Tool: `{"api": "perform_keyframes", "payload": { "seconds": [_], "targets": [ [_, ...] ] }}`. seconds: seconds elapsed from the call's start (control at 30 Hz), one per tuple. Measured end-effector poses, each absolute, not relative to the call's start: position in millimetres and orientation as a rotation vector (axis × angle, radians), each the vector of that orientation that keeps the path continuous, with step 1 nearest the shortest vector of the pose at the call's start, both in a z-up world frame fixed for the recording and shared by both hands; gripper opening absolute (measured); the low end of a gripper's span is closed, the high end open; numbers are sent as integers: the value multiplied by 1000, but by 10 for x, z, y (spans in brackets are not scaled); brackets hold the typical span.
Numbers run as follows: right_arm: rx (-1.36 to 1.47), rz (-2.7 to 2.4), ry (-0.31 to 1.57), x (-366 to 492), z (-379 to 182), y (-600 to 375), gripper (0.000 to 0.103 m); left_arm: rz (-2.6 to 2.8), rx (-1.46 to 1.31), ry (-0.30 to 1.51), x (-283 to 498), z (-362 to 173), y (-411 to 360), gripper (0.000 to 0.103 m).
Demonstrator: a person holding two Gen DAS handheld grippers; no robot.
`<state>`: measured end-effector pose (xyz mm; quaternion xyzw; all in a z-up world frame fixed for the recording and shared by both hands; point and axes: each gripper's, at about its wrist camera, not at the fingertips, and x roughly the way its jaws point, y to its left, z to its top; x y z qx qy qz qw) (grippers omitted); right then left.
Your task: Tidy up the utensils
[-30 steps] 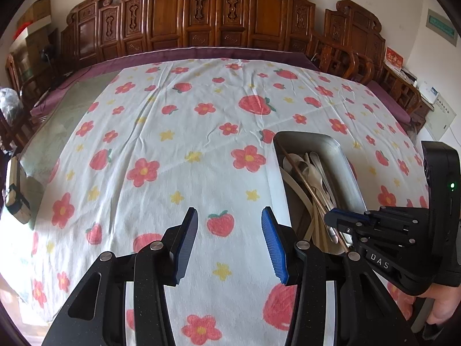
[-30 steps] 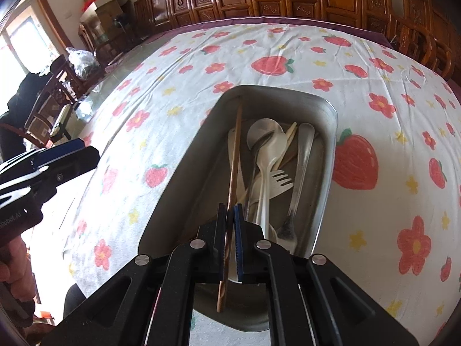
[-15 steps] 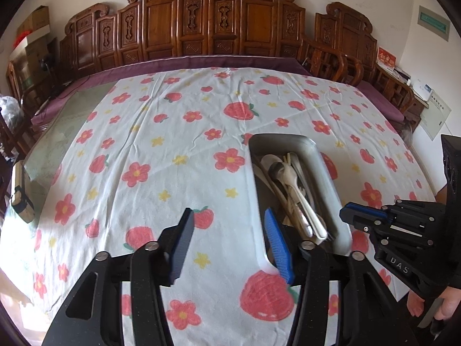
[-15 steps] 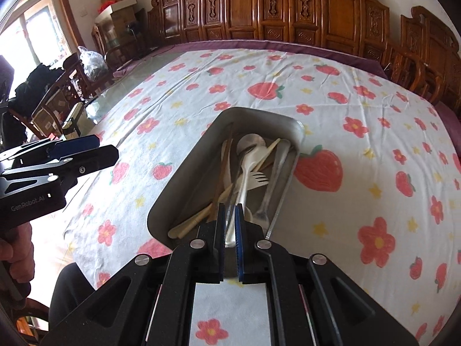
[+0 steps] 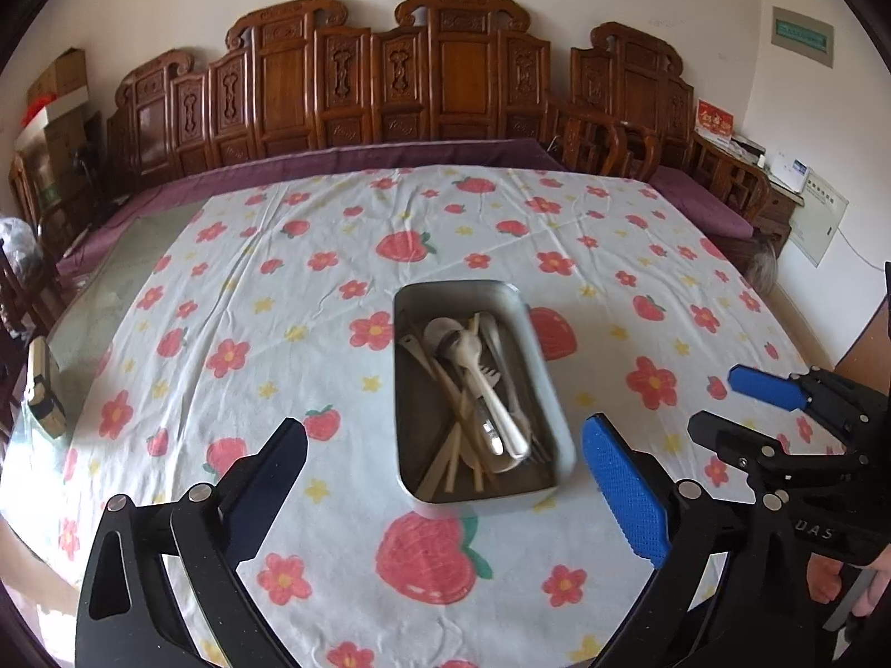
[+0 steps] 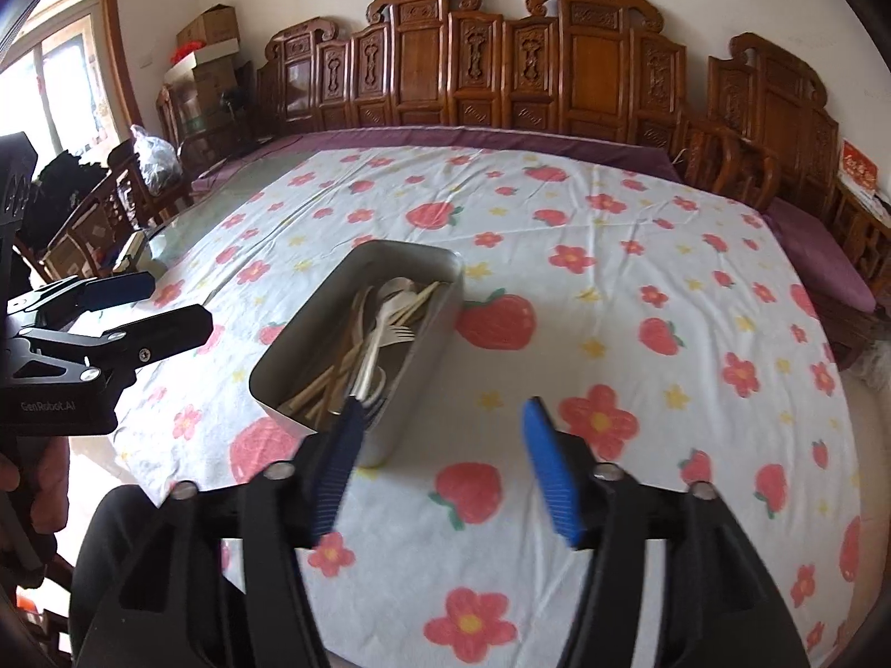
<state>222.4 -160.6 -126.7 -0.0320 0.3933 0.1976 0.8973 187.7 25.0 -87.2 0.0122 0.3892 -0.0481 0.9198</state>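
Observation:
A metal tray (image 5: 543, 384) (image 6: 289, 342) sits on the flowered tablecloth and holds several utensils (image 5: 473, 389) (image 6: 378, 328): pale spoons, a fork, wooden chopsticks and a metal spoon. My left gripper (image 5: 445, 479) is open and empty, held back from the tray's near end. My right gripper (image 6: 442, 462) is open and empty, above the cloth just right of the tray's near corner. Each gripper also shows in the other's view, the right one (image 5: 724, 406) and the left one (image 6: 167, 306).
The flowered tablecloth (image 5: 278, 289) covers a large table with a purple border (image 5: 362, 158). Carved wooden chairs (image 5: 445, 83) line the far side. A small object (image 5: 44, 389) lies at the left table edge. Boxes (image 6: 206, 50) are stacked by the window.
Both grippers have pulled back and up from the tray. The right gripper let go of the chopstick and opened. The left gripper opened wider.

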Motion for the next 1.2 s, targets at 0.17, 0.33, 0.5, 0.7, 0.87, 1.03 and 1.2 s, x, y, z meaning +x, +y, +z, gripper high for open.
{"api": "perform_keyframes", "payload": {
  "seconds": [0.17, 0.33, 0.5, 0.7, 0.87, 1.03, 1.2],
  "targets": [
    [-42, 358, 783, 1999, -1174, -1937, 87, -125, 55, 733, 1645, -767, -13, 95],
    [-70, 289, 732, 1779, -1048, -2142, 99, -133, 64, 688, 1490, -626, -222, 95],
    [-56, 245, 678, 1591, -868, -2306, 100, -125, 71, 622, 1333, -413, -371, 95],
    [-14, 227, 605, 1416, -606, -2430, 100, -79, 85, 563, 1151, -117, -441, 95],
    [13, 228, 529, 1260, -340, -2484, 100, -65, 48, 524, 978, 92, -386, 95],
    [38, 243, 466, 1070, -91, -2520, 100, -50, 36, 503, 851, 204, -348, 95],
    [45, 238, 425, 913, 62, -2518, 100, -33, 47, 478, 752, 279, -343, 95]
  ]
}}
